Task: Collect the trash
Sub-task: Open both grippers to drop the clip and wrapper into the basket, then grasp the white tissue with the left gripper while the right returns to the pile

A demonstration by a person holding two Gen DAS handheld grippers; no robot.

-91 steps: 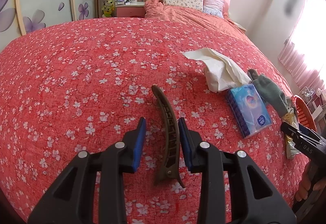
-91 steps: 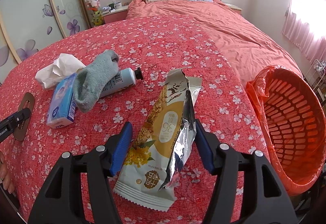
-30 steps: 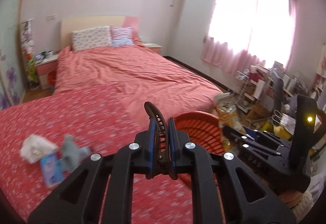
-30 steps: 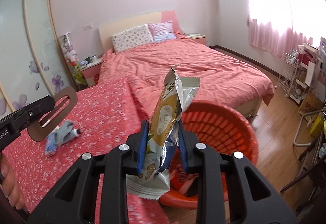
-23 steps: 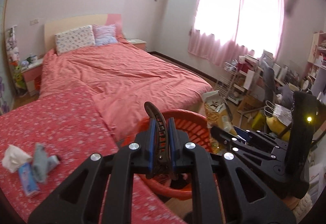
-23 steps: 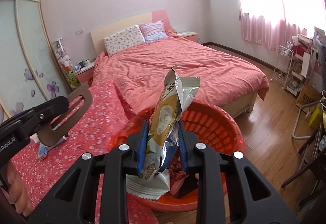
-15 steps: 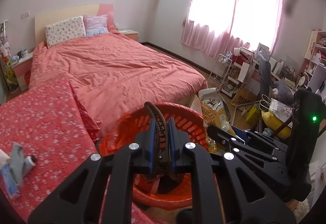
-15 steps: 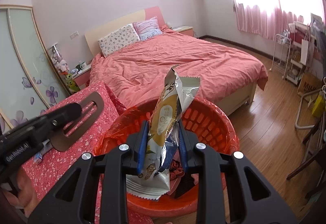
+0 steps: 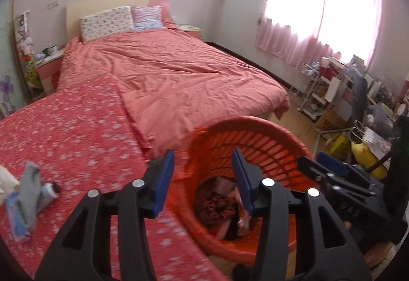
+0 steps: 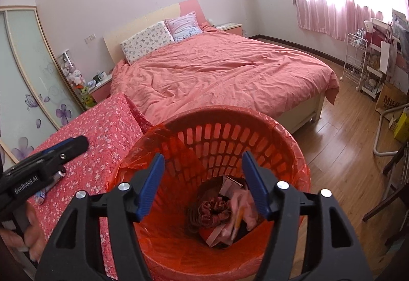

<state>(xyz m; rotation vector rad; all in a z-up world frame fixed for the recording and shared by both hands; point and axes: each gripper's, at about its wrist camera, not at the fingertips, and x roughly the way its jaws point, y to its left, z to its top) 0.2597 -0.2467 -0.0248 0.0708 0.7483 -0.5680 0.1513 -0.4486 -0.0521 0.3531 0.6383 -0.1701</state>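
An orange trash basket (image 9: 265,132) (image 10: 219,112) with an orange liner stands beside the flowered table. Crumpled wrappers and trash (image 10: 225,212) lie at its bottom. My left gripper (image 9: 203,176) is open and empty, above the basket's near rim. My right gripper (image 10: 202,181) is open and empty, directly over the basket's mouth. The right gripper also shows at the right of the left wrist view (image 9: 332,166). The left gripper shows at the left of the right wrist view (image 10: 64,150).
A red flowered tablecloth (image 9: 71,132) carries a grey sock (image 9: 29,186), a tube (image 9: 49,190), a blue tissue pack (image 9: 14,217) and a white tissue (image 9: 3,178). A pink bed (image 10: 230,69) lies behind. Cluttered shelves (image 9: 352,86) and wooden floor (image 10: 340,143) are on the right.
Both grippers have opened over the basket. The brown hair clip has left my left gripper and the snack wrapper has left my right gripper; neither is held now.
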